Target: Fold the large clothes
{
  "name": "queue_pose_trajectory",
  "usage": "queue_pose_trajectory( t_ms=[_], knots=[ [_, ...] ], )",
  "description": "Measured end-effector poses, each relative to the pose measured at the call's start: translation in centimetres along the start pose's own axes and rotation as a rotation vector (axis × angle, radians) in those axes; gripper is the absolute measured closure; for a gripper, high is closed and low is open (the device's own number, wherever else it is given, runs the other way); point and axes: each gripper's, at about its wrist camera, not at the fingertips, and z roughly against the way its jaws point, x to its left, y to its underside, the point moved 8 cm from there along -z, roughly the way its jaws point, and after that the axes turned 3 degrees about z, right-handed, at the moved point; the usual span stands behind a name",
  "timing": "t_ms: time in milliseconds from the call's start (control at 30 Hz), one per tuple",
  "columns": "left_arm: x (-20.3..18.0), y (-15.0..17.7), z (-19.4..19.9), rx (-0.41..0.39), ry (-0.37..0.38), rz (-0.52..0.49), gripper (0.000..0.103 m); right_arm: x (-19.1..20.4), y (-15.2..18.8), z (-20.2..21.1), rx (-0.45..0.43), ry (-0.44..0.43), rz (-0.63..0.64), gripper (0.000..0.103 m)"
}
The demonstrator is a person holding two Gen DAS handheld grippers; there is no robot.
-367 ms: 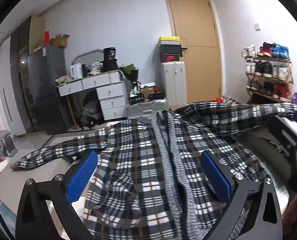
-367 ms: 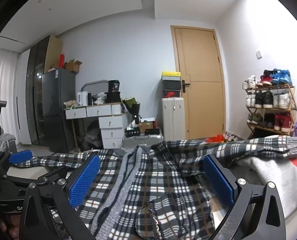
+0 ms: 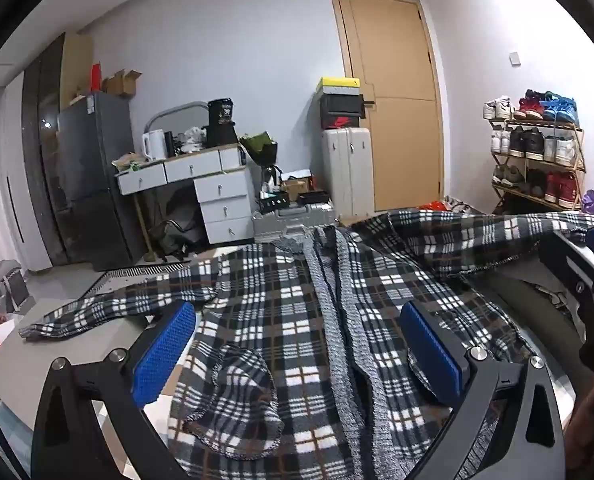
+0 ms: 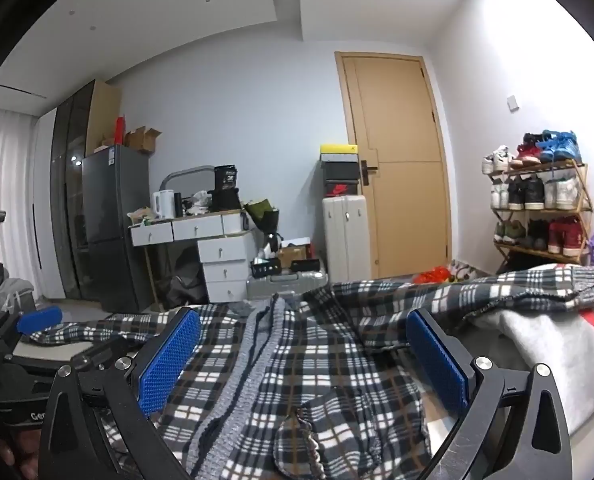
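**Plaid cardigan spread flat, both grippers wide and empty**

Spread open across the tabletop (image 3: 13, 364): a plaid cardigan (image 3: 289, 320) with grey knit front bands, front panels parted, patch pockets facing up. One sleeve stretched out toward 9 o'clock in the left wrist view, its cuff near the tabletop's left edge; the other sleeve running toward 3 o'clock, draped onto a folded grey garment (image 4: 545, 356) with a red mark.

Left gripper (image 3: 297, 356): jaws fully apart, blue pads hovering over the cardigan's lower half, nothing pinched between them. Right gripper (image 4: 303, 356): likewise spread wide, empty, pointing level above the cardigan near its hem. Seen from the right wrist at 9 o'clock, the left gripper's body, with a hand below it.

Containers beyond the far edge: white drawer unit (image 3: 221, 200), drawers shut, cluttered on top with a white kettle (image 3: 154, 145) and a black box (image 3: 220, 111) carrying white print too small to read. Stacked shoe boxes (image 3: 340, 100) on a white suitcase (image 3: 347, 172), the lowest box red-and-black with a swoosh-like mark. Silver case (image 3: 293, 220) on the floor with small black trays on top. Shoe rack (image 3: 537, 152) at 2 o'clock, filled with sneakers. Open cardboard boxes (image 3: 121, 82) atop the dark fridge (image 3: 93, 176), a label on its door unreadable.

Bare tabletop at 8 o'clock beside the left sleeve; open floor toward the wooden door (image 3: 393, 100).
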Motion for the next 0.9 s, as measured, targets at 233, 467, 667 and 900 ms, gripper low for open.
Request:
queue_pose_trajectory(
  t_ms=[233, 467, 667, 900],
  knots=[
    [0.74, -0.05, 0.10, 0.001, 0.004, 0.026, 0.003, -0.15, 0.04, 0.10, 0.004, -0.009, -0.019, 0.000],
    [0.37, 0.31, 0.09, 0.005, 0.020, 0.029, 0.003, -0.31, -0.15, 0.25, 0.001, -0.011, -0.023, 0.000],
    [0.40, 0.26, 0.22, 0.008, 0.033, 0.042, 0.003, -0.27, -0.14, 0.34, -0.004, -0.016, -0.018, 0.000],
    [0.69, 0.45, -0.38, 0.032, 0.038, 0.055, 0.003, -0.24, -0.12, 0.36, -0.003, -0.017, -0.023, 0.000]
  ],
)
